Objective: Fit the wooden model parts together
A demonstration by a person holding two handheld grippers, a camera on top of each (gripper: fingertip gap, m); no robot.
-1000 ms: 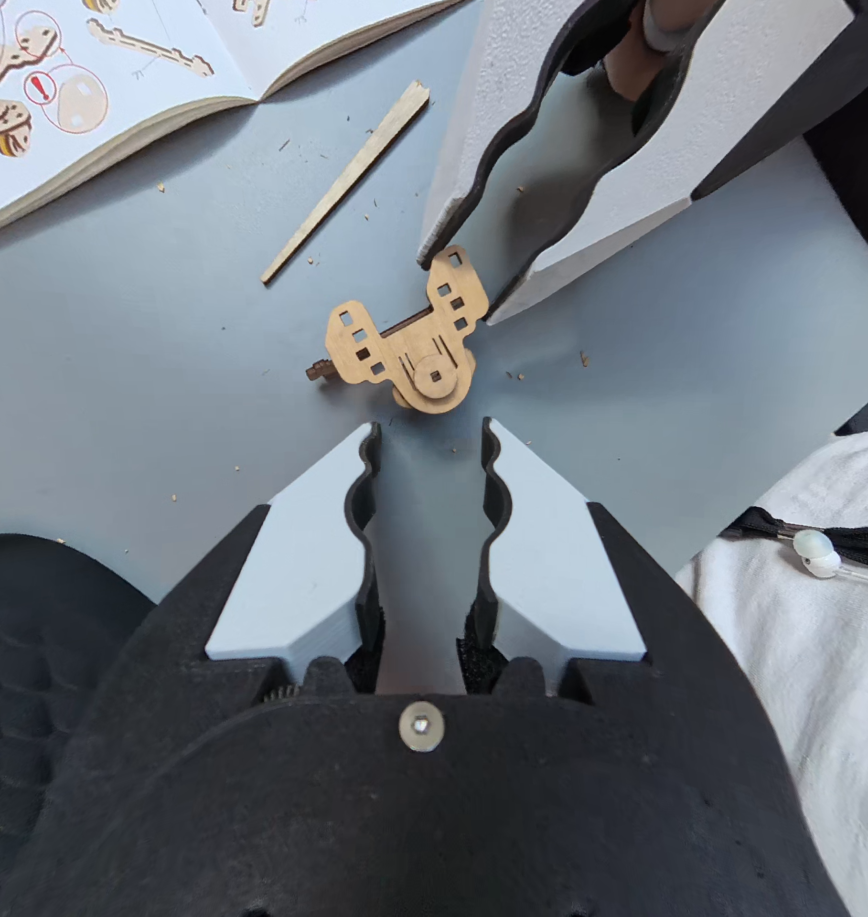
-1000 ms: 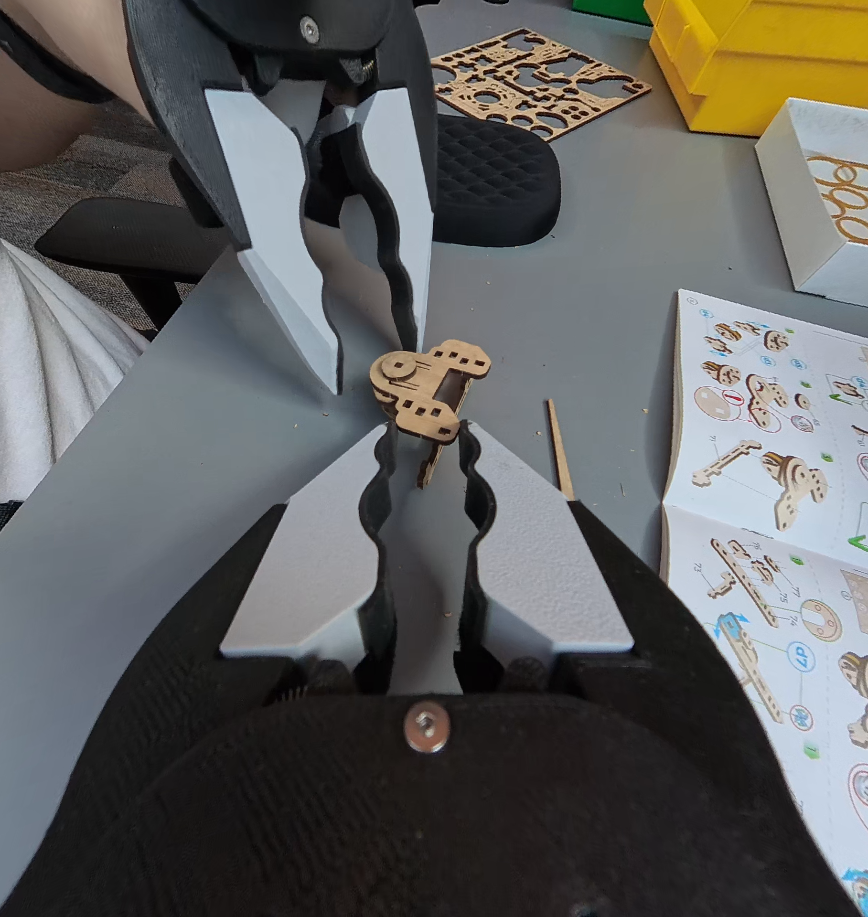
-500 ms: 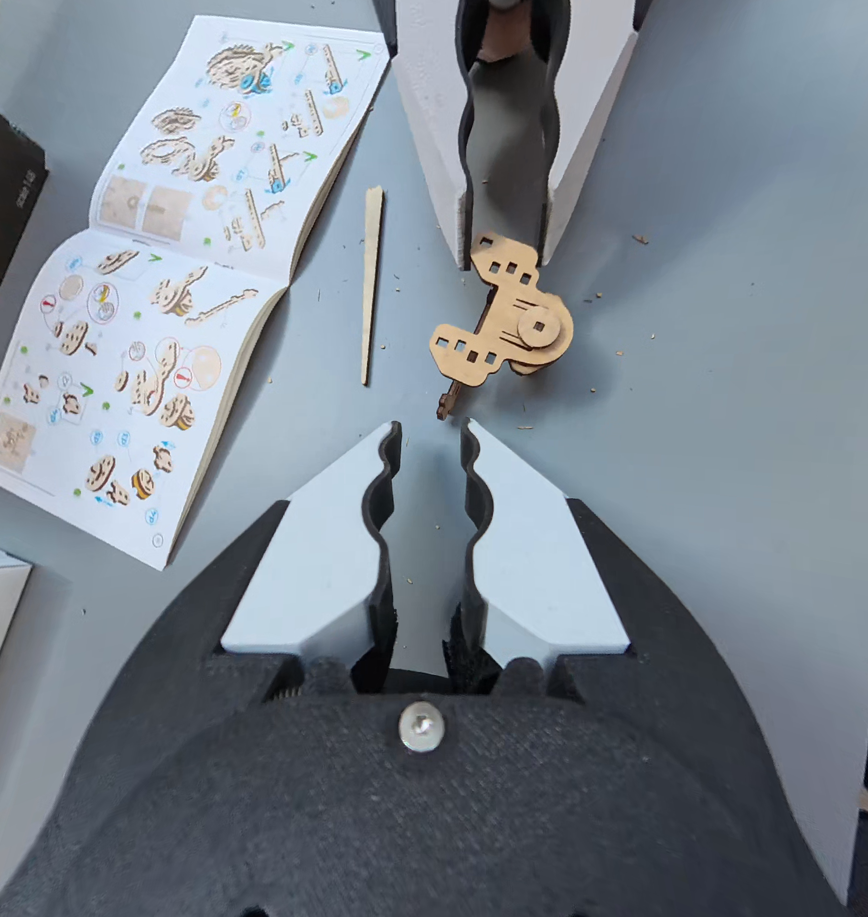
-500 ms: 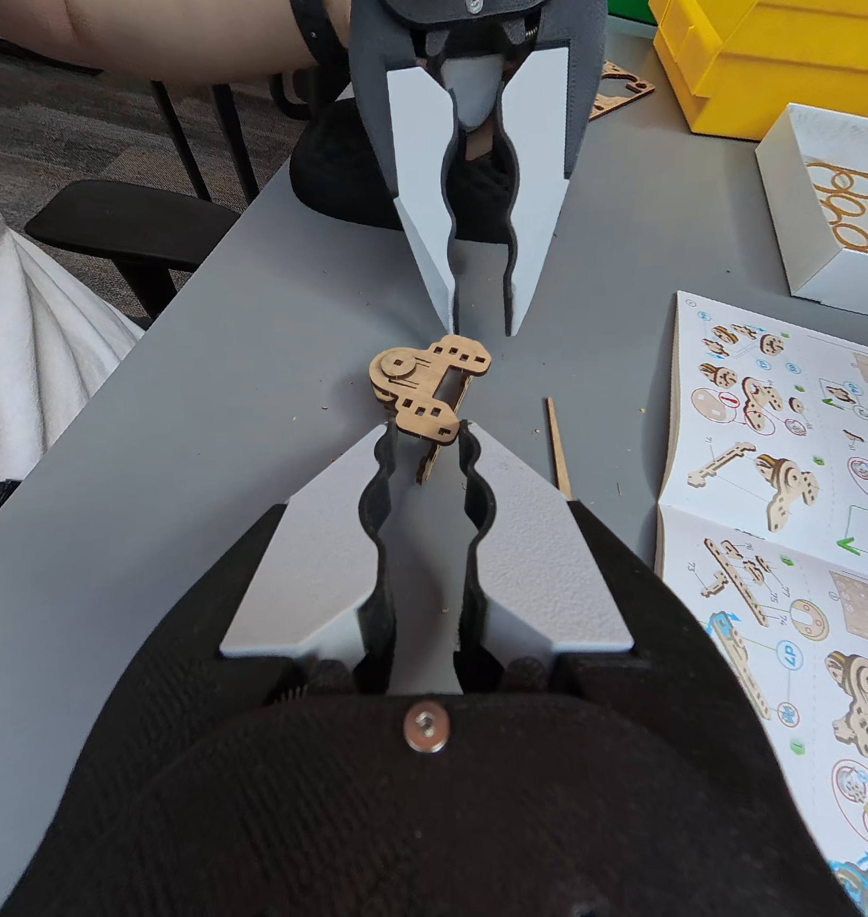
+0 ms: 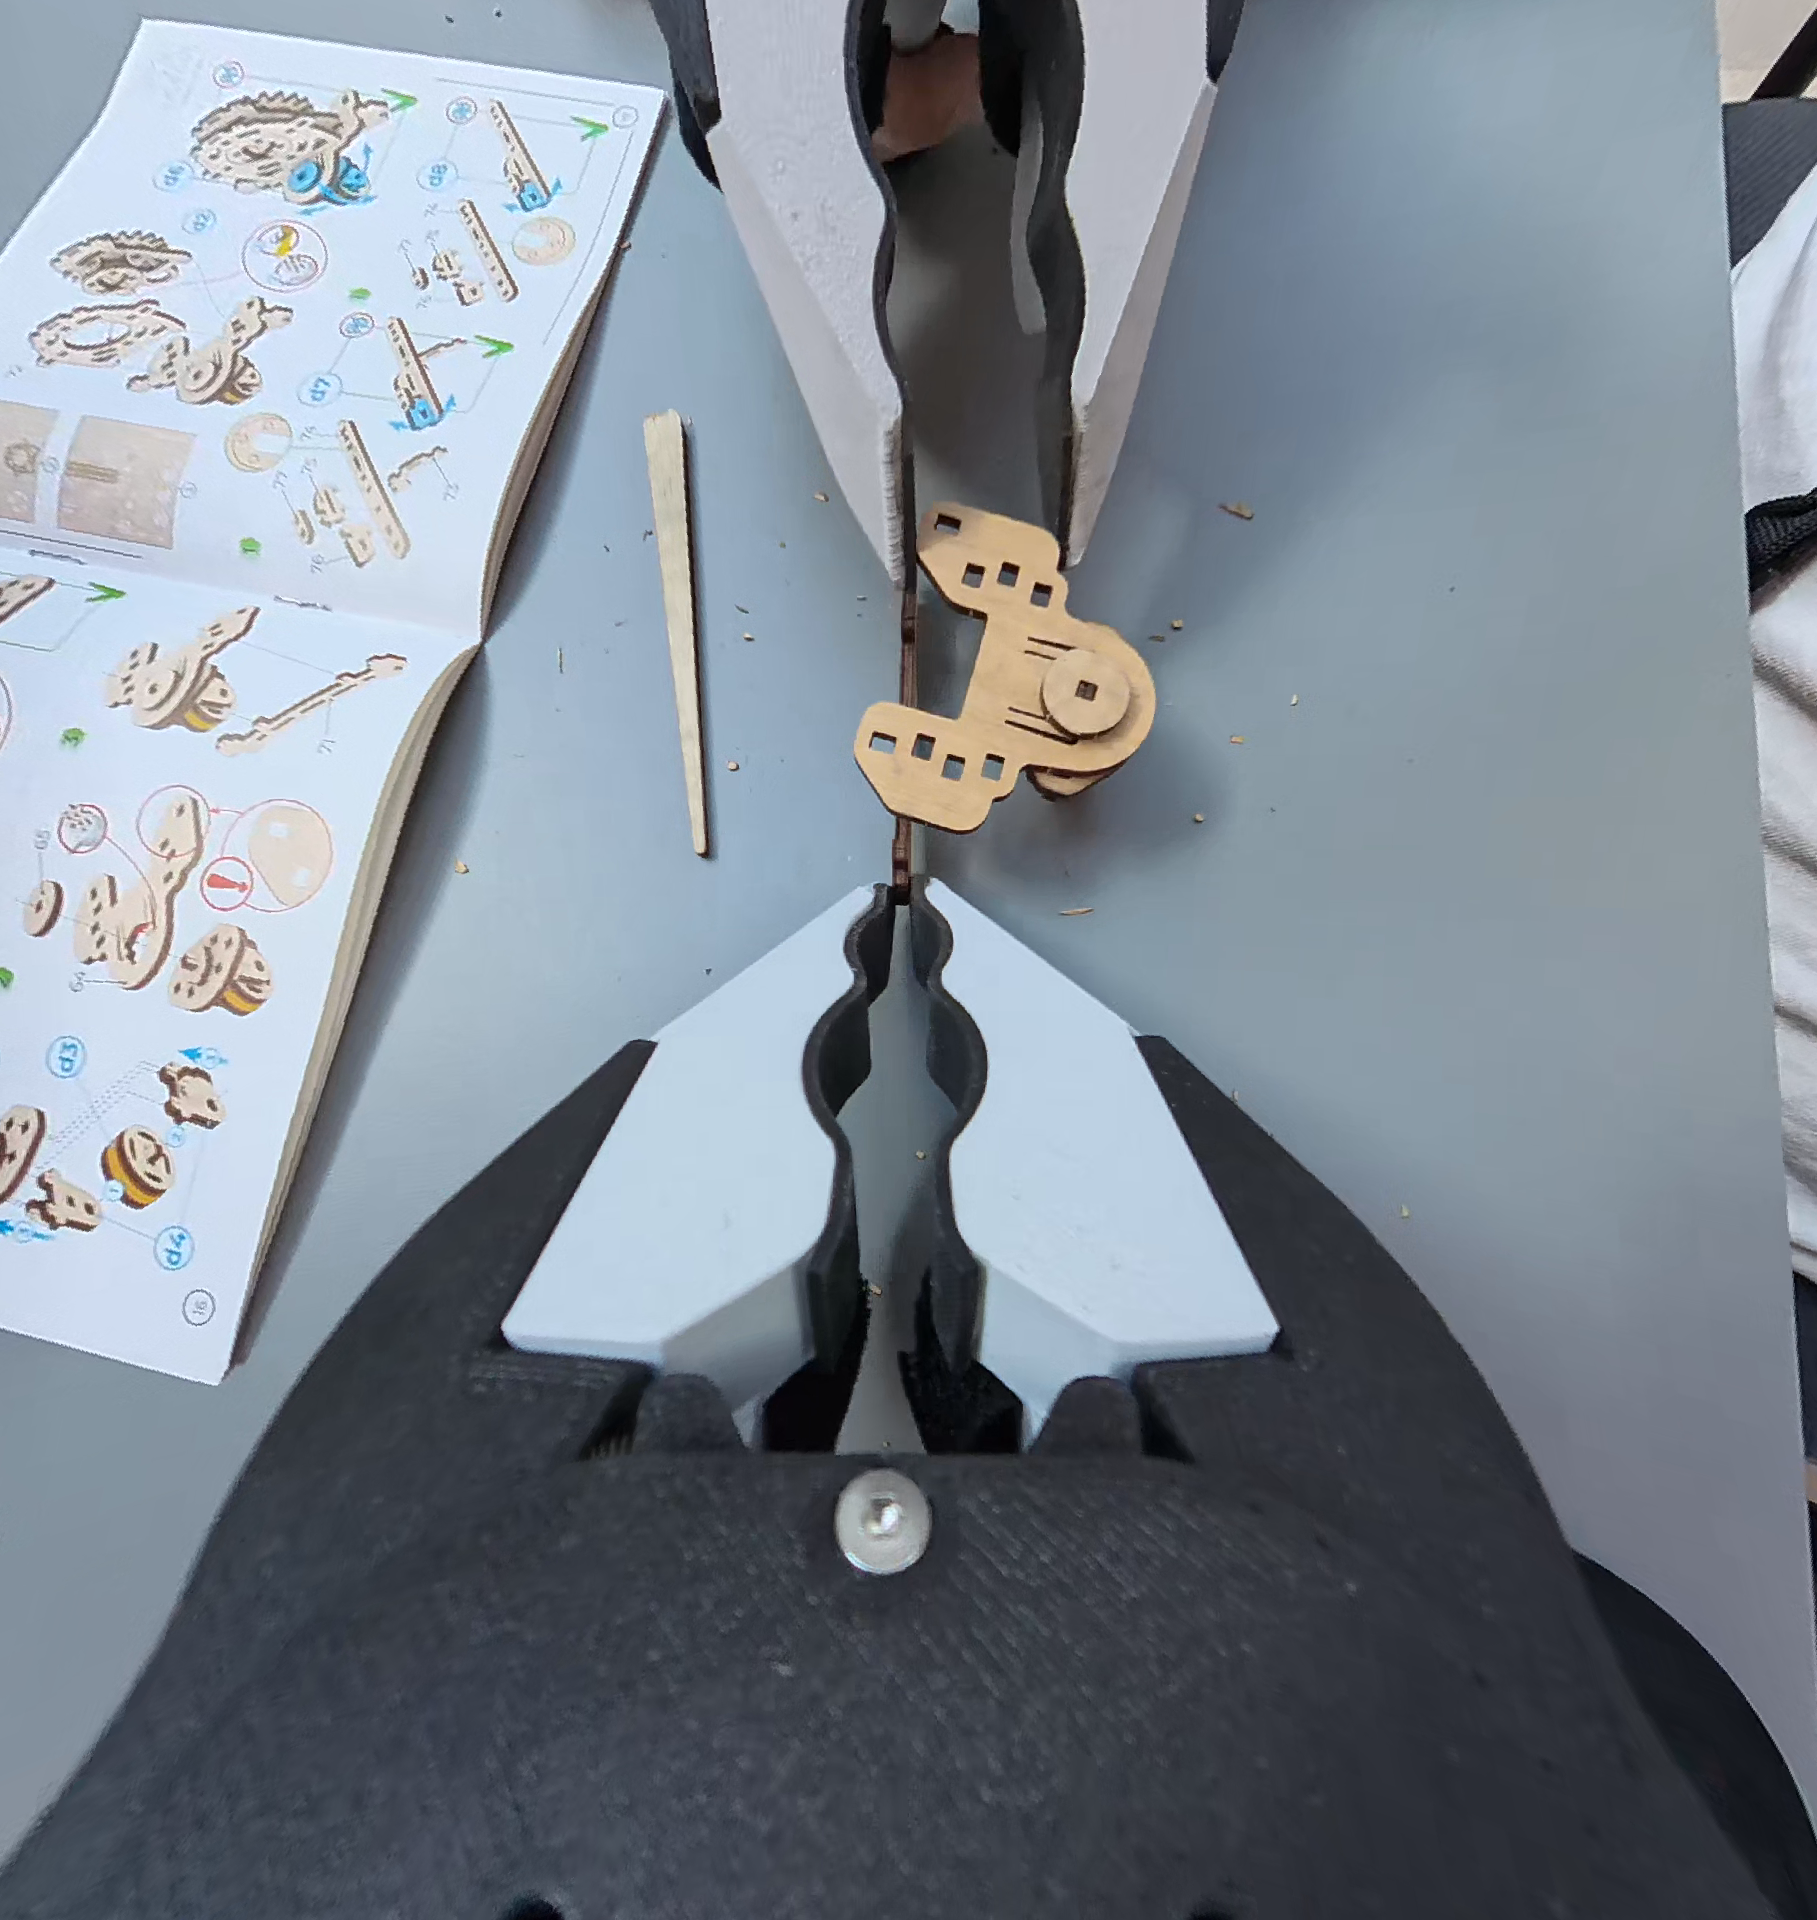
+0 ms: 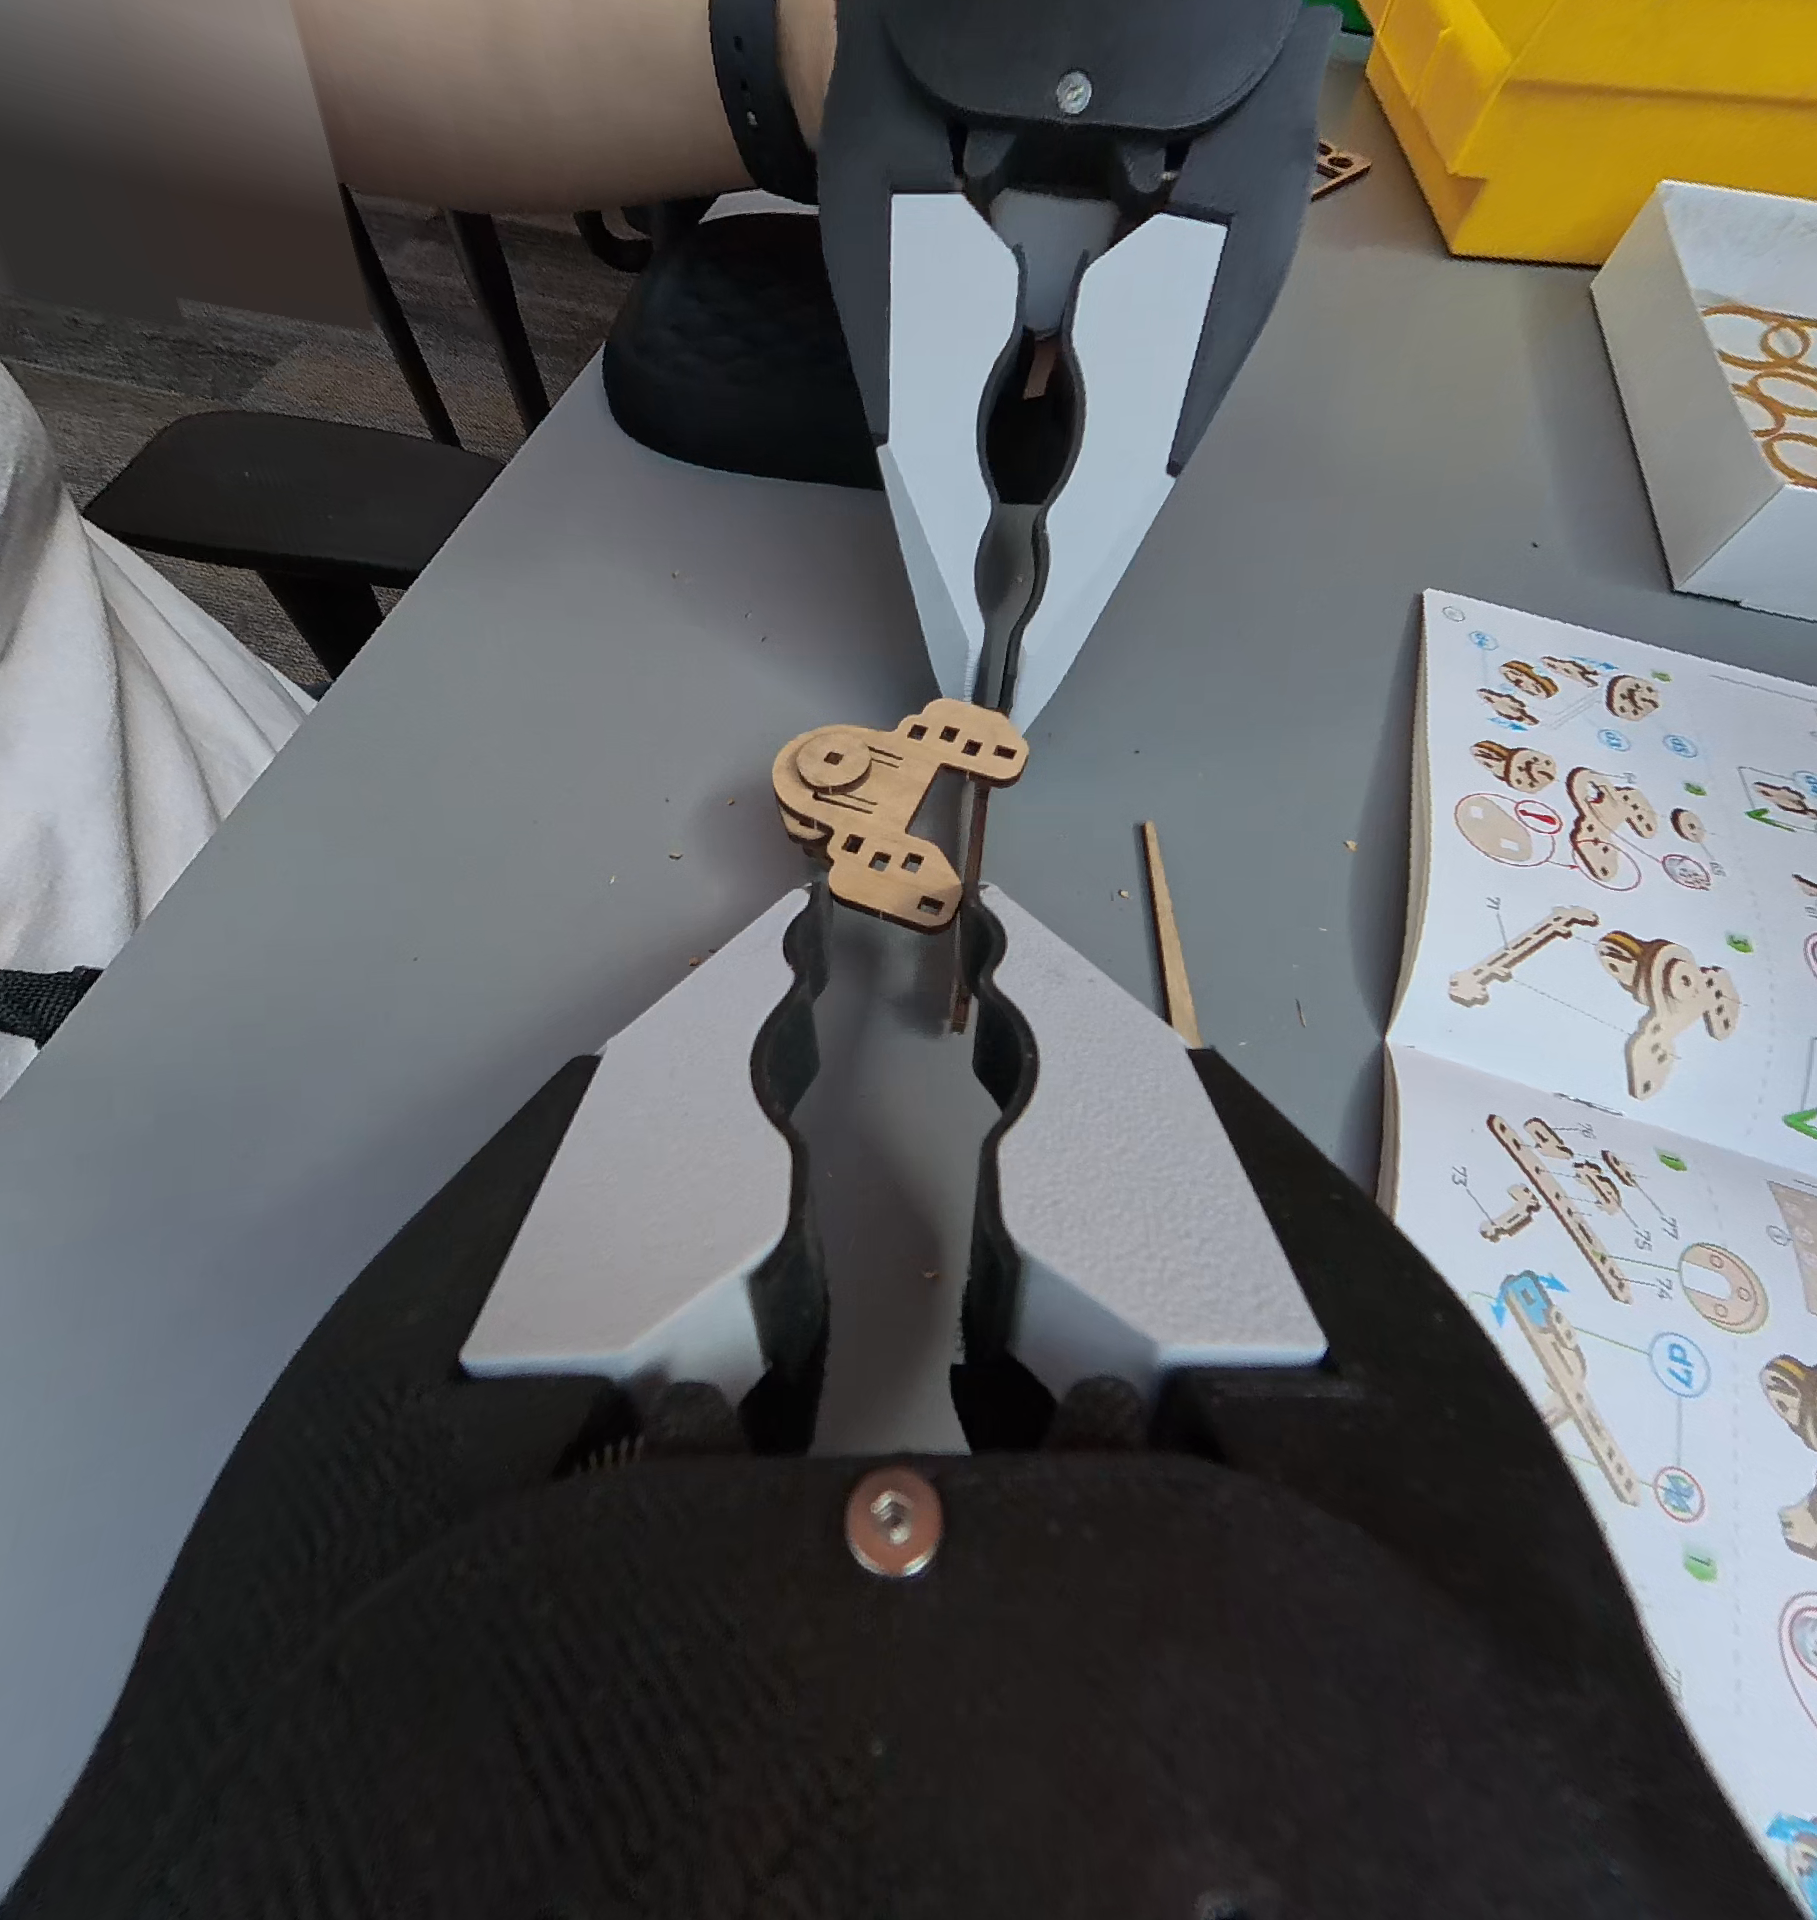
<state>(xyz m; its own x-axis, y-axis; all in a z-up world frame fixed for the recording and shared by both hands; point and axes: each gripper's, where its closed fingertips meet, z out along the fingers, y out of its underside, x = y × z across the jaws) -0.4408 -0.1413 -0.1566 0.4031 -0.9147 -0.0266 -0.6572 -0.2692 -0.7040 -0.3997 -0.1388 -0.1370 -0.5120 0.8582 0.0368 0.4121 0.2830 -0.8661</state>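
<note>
Evidently pinching the near lobe of the wooden assembly (image 6: 883, 810) in the right claw (image 6: 896, 914), jaws parted only as far as that lobe, probably keeping the piece lifted off the grey table (image 6: 468, 831) and steady as an anchor; closing the left claw (image 5: 899, 899) almost completely on the end of the thin wooden strip (image 5: 905, 644), seemingly steering it edge-on alongside the assembly toward its seat; keeping the assembly just ahead of the left claw's tips and slightly right of their line, with the strip running straight ahead toward the opposing right claw; leaving a tapered stick (image 5: 680, 623) and an open instruction booklet (image 5: 260, 623) lying off to the left claw's left side, apart from both claws
</note>
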